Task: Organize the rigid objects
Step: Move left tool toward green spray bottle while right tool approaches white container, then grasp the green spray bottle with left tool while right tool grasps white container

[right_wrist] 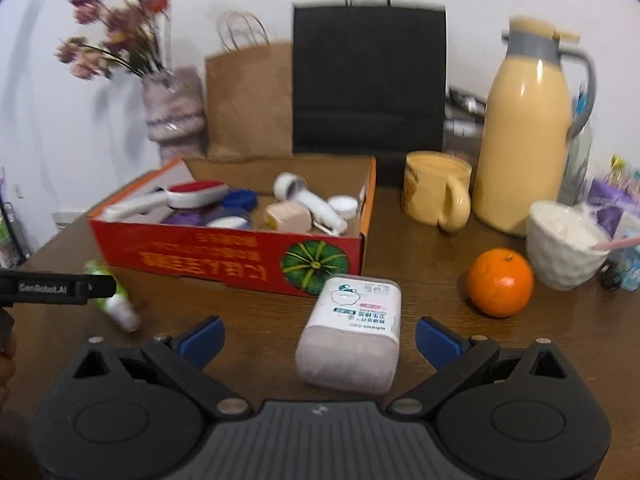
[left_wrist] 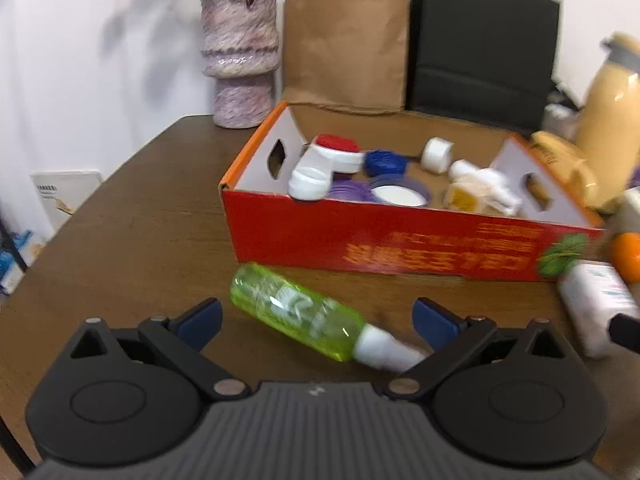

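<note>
A green clear bottle (left_wrist: 298,311) with a white cap lies on its side on the brown table, between the spread fingers of my left gripper (left_wrist: 318,322), which is open and not touching it. A white and pink cotton-swab box (right_wrist: 354,342) lies flat between the open fingers of my right gripper (right_wrist: 320,340). Behind both stands a red cardboard box (left_wrist: 384,246) (right_wrist: 224,258) holding a lint brush, caps, lids and small white bottles. The green bottle (right_wrist: 116,300) also shows at the left of the right wrist view, partly hidden by the left gripper's black side.
An orange (right_wrist: 500,282), a white bowl (right_wrist: 560,246), a yellow mug (right_wrist: 438,190) and a tall yellow thermos (right_wrist: 528,148) stand right of the box. A vase of flowers (left_wrist: 240,56), a brown paper bag (left_wrist: 344,44) and a black bag (left_wrist: 480,44) line the wall.
</note>
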`<state>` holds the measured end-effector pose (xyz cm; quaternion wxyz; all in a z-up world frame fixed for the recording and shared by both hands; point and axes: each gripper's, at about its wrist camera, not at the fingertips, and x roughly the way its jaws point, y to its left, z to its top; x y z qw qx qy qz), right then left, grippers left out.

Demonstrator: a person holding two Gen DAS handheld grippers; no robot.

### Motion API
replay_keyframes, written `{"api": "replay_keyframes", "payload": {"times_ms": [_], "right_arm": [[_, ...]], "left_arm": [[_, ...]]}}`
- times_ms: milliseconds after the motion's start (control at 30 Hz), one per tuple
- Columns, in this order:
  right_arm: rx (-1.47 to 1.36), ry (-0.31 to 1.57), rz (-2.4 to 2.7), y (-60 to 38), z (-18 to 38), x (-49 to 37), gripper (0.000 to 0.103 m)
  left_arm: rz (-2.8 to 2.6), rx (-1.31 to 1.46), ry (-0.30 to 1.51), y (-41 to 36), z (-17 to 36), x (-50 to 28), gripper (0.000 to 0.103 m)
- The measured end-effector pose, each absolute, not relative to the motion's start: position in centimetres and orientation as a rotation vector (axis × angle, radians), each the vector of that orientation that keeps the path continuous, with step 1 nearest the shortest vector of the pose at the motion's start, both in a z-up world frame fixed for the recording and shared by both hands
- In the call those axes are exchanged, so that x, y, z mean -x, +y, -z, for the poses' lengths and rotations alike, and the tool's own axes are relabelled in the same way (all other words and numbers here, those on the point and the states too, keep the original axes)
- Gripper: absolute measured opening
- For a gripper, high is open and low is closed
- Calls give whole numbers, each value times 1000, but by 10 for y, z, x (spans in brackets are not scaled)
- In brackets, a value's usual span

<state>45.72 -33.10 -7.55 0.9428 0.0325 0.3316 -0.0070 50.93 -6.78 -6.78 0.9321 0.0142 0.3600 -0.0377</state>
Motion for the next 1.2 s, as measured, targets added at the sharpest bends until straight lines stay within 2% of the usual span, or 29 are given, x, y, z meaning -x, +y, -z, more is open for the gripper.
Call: {"api": "replay_keyframes", "payload": {"times_ms": [167,267,300,333,367,433,600,800,1200], "right_arm": [[-83,704,51,-342,95,-487,99],[-108,730,58,-347,106,-499,88],[-118,734,53,-348,108,-500,80],[-128,737,49,-349,111,-501,73],[-135,737,50,-349,113,-502,68],[-148,726,32,-349,116,-500,66],[-130,718,-37,-333,115,-487,65],[-127,707,-78,-318,107,-463,65],[-109,578,-96,-302,55,-350,65]], "left_arm": [[22,-12,759,-72,79,-537,103],[6,-11,778,-75,87,-546,101],[3,-23,775,-76,89,-545,94],[-4,-35,770,-78,92,-544,78],[-8,-37,774,-79,93,-545,70],[-1,-14,773,-78,94,-542,53],[60,-31,770,-90,91,-524,32],[199,-78,779,-104,83,-488,32],[213,-82,553,-81,33,-364,31]]}}
